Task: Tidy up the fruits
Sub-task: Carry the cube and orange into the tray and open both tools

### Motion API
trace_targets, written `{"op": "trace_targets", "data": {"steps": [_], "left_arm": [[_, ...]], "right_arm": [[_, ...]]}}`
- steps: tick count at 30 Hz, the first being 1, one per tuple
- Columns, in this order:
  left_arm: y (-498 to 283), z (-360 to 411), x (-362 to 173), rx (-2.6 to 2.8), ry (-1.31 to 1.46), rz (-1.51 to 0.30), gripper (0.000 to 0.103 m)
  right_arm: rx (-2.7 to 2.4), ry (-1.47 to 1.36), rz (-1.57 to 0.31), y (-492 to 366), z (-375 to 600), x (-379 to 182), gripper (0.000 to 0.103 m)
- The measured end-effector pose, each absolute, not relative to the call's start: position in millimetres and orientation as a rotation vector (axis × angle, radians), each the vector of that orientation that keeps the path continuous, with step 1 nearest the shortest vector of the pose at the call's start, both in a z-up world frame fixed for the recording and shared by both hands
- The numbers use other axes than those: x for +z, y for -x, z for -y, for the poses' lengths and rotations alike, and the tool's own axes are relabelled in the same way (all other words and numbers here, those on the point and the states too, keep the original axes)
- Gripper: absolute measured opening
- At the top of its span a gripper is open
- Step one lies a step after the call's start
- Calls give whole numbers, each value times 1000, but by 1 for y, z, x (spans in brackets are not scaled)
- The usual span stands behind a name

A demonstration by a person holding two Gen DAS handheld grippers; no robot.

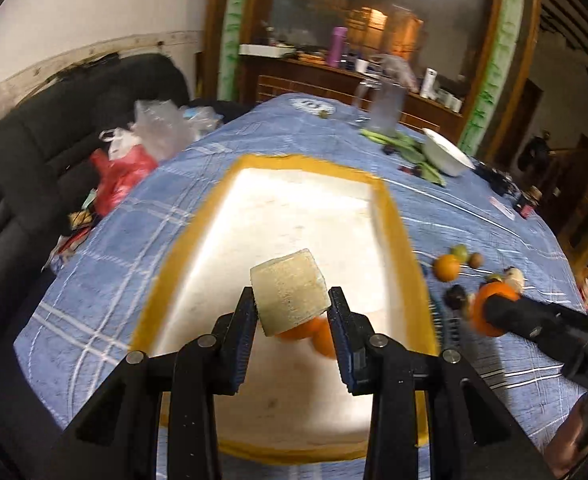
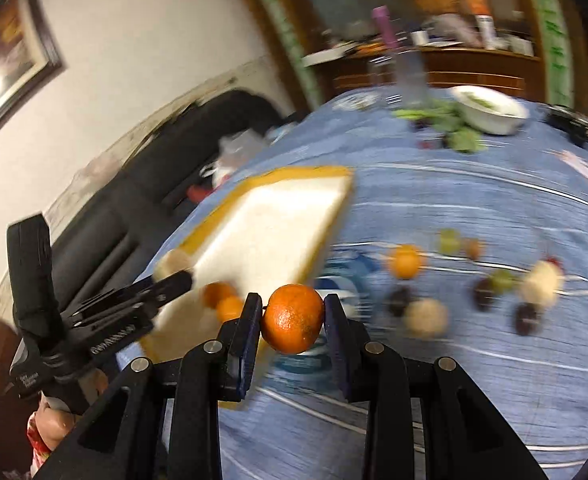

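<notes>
My left claw [image 1: 291, 304] pinches a pale, cream-coloured cube-shaped chunk of fruit [image 1: 289, 290] between its blue-padded fingers [image 1: 243, 320], holding it above the near half of the white tray with a mustard-yellow rim [image 1: 398, 224]. Two small oranges [image 1: 310, 330] lie touching each other on the tray floor, just under and behind that chunk; in the right wrist view they show as a blurred pair [image 2: 223, 300] near the tray's near corner.

My right claw [image 2: 294, 318] is clamped on a round, glossy orange mandarin [image 2: 292, 319], one pad on each side of it, held over the blue checked tablecloth [image 2: 474, 380] of the surface just beside the tray's [image 2: 217, 224] right edge. From the left wrist view the same claw [image 1: 490, 312] reaches in from the right with the mandarin [image 1: 484, 308] at its tip.

More fruit lies loose on the cloth to the right of the tray: another orange [image 2: 404, 261], a green fruit [image 2: 450, 240] and a small brown one [image 2: 473, 248] close together, several dark purple-brown fruits [image 2: 486, 294] and two pale round ones [image 2: 426, 316], all blurred.

At the far end of the surface stand a white bowl [image 1: 448, 152], green leafy scraps [image 1: 406, 146] and a clear plastic jug [image 1: 386, 108].
</notes>
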State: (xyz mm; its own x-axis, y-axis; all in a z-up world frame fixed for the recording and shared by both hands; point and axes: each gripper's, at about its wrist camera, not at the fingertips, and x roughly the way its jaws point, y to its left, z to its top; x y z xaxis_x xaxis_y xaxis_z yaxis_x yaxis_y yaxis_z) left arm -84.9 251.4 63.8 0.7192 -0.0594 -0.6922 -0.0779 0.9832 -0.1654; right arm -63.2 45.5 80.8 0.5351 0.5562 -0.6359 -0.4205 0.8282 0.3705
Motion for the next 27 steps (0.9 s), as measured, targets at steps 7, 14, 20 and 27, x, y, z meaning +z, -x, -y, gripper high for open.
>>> {"op": "trace_targets", "data": {"steps": [7, 14, 20, 27], "left_arm": [[91, -286, 50, 62, 292, -790, 34], [98, -298, 50, 45, 340, -772, 51], [101, -301, 57, 52, 342, -779, 59], [107, -272, 71, 67, 227, -763, 63]], "right_arm": [[570, 16, -845, 53, -124, 56, 35], [501, 100, -874, 25, -146, 42, 35], [486, 59, -854, 21, -145, 49, 59], [423, 34, -776, 46, -105, 73, 61]]}}
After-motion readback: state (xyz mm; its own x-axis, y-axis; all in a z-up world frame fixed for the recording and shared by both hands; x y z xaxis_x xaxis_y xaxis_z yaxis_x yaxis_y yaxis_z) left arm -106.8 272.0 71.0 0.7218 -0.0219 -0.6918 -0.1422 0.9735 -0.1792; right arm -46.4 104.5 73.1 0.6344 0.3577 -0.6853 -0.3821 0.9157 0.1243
